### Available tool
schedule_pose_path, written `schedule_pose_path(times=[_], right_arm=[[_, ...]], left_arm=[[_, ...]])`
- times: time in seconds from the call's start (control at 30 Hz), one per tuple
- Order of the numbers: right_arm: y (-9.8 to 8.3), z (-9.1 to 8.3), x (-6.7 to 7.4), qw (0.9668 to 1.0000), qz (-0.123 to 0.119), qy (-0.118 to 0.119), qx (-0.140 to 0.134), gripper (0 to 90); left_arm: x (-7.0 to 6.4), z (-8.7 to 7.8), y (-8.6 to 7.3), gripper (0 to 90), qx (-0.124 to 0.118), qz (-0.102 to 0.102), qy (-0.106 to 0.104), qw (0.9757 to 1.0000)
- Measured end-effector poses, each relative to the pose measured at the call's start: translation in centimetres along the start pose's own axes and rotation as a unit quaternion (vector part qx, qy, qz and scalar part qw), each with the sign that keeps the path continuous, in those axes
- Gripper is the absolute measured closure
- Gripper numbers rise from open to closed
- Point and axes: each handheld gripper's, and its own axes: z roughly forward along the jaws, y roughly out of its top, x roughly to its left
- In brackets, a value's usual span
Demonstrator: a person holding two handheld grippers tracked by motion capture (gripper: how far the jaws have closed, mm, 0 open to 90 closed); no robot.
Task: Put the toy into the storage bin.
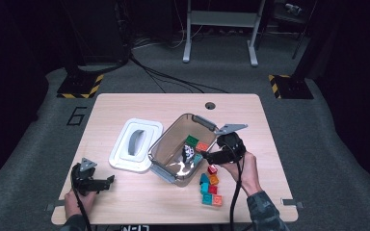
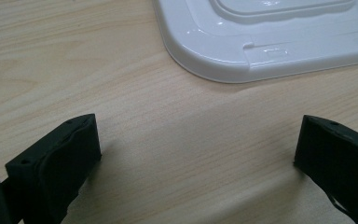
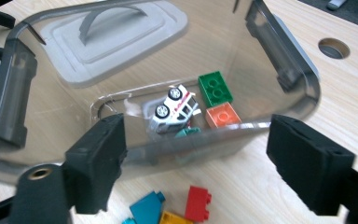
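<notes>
**A:** Bricks (image 1: 211, 187) first: where are they?

**B:** A loose cluster lies on the worktop (image 1: 125, 103) at lower right of centre in the high view, just below the near corner of the clear bin (image 1: 161, 144). In the bin I see a green brick (image 3: 215, 88), an orange one (image 3: 223, 115), a teal piece part hidden by the wall, and a white toy car (image 3: 173, 110) on its side. My right gripper (image 1: 208, 156) sits at the bin's right rim, between bin and cluster.

**A:** Jaws?

**B:** Right jaws stand wide apart with nothing between them; in the right gripper view the bin wall shows through the gap. Left gripper (image 2: 196, 154) is also wide open and empty, low over bare wood at lower left of the high view, with the white lid (image 2: 279, 42) just ahead of it.

**A:** What worries you?

**B:** I judge the next pick comes from the cluster. The bricks lie close, some touching, so wide jaws may catch two or push one off toward the bottom edge of the worktop. The bin wall is right beside my right jaws; a careless swing could shove the bin into the lid, which lies against its left side.

**A:** Room to move?

**B:** Open wood right of the cluster, and a broad strip along the top of the worktop, save a small round hole (image 1: 210, 105) there. The cluster sits fairly near the bottom edge, so I'd come in from the right side.
</notes>
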Motion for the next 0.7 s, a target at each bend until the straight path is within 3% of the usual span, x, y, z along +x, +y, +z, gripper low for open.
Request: schedule_pose_path(times=[0.23,0.5,0.6,0.7], right_arm=[[-2.9,-0.5,-1.1,0.9997,0.023,0.0,0.002,10.7],[-6.4,1.4,-2.2,0.9974,0.067,0.003,0.023,0.2],[-7.4,2.6,-2.3,0.9967,0.074,-0.001,0.031,0.2],[-8.1,3.8,-2.3,0.9965,0.074,-0.001,0.038,8.9]], left_arm=[[0.0,0.0,0.0,0.0,0.0,0.0,0.0,1.0],[0.0,0.0,0.0,0.0,-0.003,-0.001,0.003,1.0],[0.0,0.0,0.0,0.0,-0.003,0.0,0.004,1.0],[0.0,0.0,0.0,0.0,-0.003,-0.001,0.003,1.0]])
